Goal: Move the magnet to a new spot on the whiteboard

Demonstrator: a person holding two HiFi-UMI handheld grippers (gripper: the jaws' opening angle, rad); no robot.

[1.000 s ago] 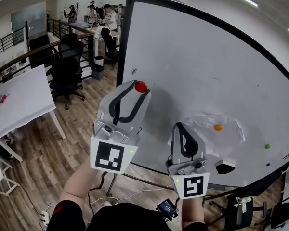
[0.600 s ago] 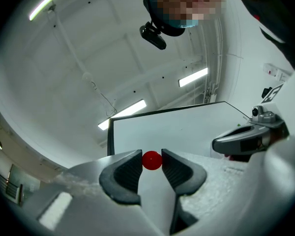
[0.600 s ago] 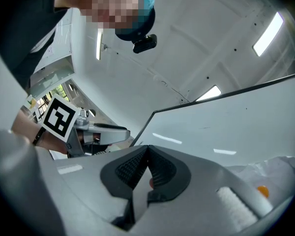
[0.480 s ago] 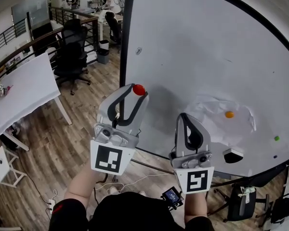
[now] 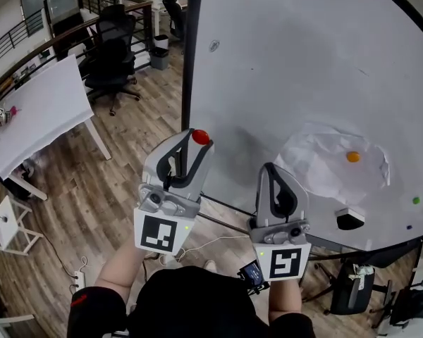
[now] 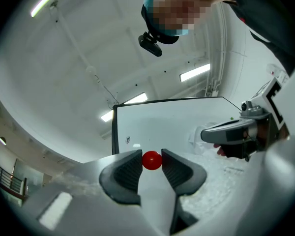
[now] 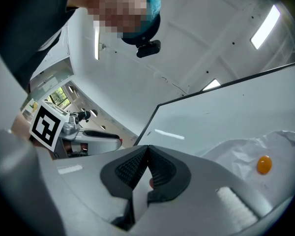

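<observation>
Found the left gripper (image 5: 194,142) clamped on the red magnet (image 5: 201,136), pinched at the very tips of the jaws in front of the whiteboard (image 5: 289,62), with the board's black edge just left of them. Cannot confirm contact with the board; appears held clear, presumably for carrying to a fresh spot. Found the right gripper (image 5: 273,176) idle alongside, jaws pressed together on nothing. Noted, right of those jaws, a crumpled paper sheet (image 5: 324,174) pinned by an orange magnet (image 5: 353,157), plus a green magnet (image 5: 416,200) and a dark eraser (image 5: 350,221). Noted, left of the left jaws, wooden floor (image 5: 127,153), a white counter (image 5: 42,118) and office chairs (image 5: 116,65).
</observation>
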